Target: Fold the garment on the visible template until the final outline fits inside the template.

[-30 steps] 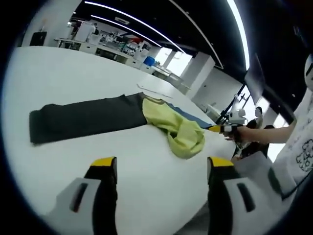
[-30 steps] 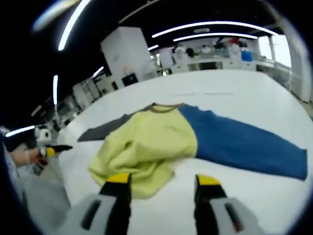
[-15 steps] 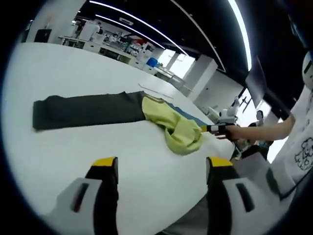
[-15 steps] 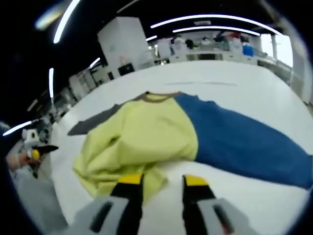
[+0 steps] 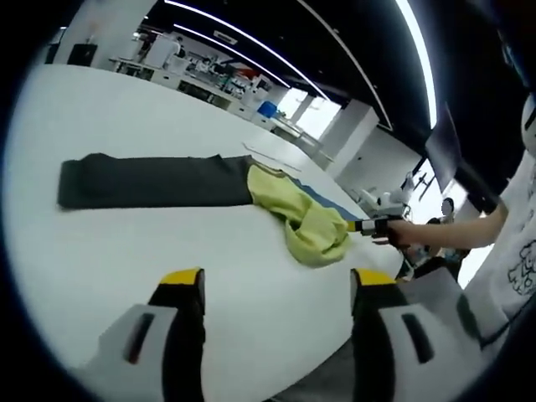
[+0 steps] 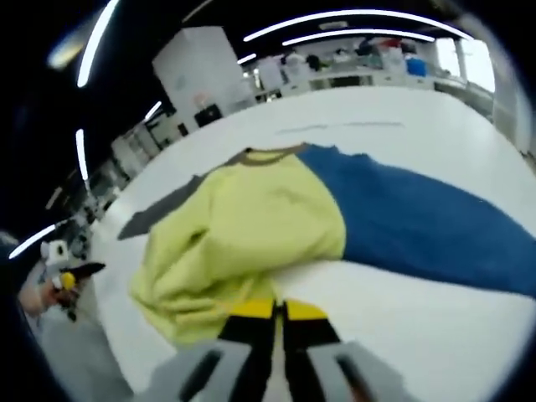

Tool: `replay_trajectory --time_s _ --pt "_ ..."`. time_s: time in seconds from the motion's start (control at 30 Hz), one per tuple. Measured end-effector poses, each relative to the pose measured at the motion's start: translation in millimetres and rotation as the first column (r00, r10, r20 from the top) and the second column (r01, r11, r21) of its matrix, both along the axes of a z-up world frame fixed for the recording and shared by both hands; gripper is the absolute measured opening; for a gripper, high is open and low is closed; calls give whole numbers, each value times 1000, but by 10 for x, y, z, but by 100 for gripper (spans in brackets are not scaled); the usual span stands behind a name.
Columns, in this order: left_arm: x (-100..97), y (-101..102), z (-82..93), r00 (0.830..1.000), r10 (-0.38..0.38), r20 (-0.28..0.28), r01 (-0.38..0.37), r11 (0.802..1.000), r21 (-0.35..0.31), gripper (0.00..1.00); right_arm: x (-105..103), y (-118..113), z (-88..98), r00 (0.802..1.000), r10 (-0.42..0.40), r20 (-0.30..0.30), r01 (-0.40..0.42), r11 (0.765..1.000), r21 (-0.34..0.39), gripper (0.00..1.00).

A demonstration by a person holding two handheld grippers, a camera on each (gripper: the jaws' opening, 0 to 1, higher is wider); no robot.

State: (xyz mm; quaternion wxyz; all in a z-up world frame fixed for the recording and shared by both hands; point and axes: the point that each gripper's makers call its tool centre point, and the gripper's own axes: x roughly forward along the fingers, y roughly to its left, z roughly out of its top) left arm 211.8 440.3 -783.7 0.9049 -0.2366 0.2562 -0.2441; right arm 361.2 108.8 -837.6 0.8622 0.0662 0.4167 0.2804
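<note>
Here, in the left gripper view, the left gripper (image 5: 276, 289) hangs over the bare white table (image 5: 126, 117) with its yellow-tipped jaws spread wide and nothing between them. Beyond it lies the garment (image 5: 209, 188), a colour-block top: the dark grey sleeve (image 5: 151, 180) stretches flat across the table, while the yellow-green body (image 5: 306, 222) is bunched in a heap near the table's edge. The right gripper (image 5: 362, 225) comes in from the right, held in a hand (image 5: 400, 232), its tip touching that heap.

In the right gripper view, the right gripper (image 6: 270, 311) has its jaws drawn nearly together at the crumpled hem of the yellow-green body; whether cloth is pinched between them I cannot tell. The blue sleeve (image 6: 435, 226) lies spread out to the right. A thin line (image 6: 335, 127) on the table beyond the collar may be the template edge.

The fold looks barely begun: both sleeves are still extended and the body needs smoothing.
</note>
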Motion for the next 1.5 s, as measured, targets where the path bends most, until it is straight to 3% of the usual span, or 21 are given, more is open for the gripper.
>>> replay_trajectory --time_s 0.17,0.23,0.33,0.6,0.83,1.2,1.5 --pt "69 -175 -3 999 -39 5 39 999 -7 66 -99 -125 97 999 -38 22 38 999 14 0" --pt "93 -249 -7 998 -60 7 60 998 -10 66 -277 -160 151 998 -50 29 49 999 21 0" --pt "127 -335 -11 996 -88 8 88 996 -12 66 -305 -246 141 996 -77 36 76 996 37 0" --pt "220 -391 -19 991 -131 13 131 991 -9 64 -561 -420 244 991 -130 40 128 990 57 0" --pt "333 -565 -16 984 -178 5 178 984 6 61 -746 -490 367 986 -160 40 157 985 68 0" --pt "661 -932 -218 978 -190 -92 191 981 12 40 -952 -518 488 986 -160 38 157 986 60 0" --pt "952 -1104 -417 979 -140 -145 146 989 30 34 -1042 -537 513 985 -166 40 164 985 61 0"
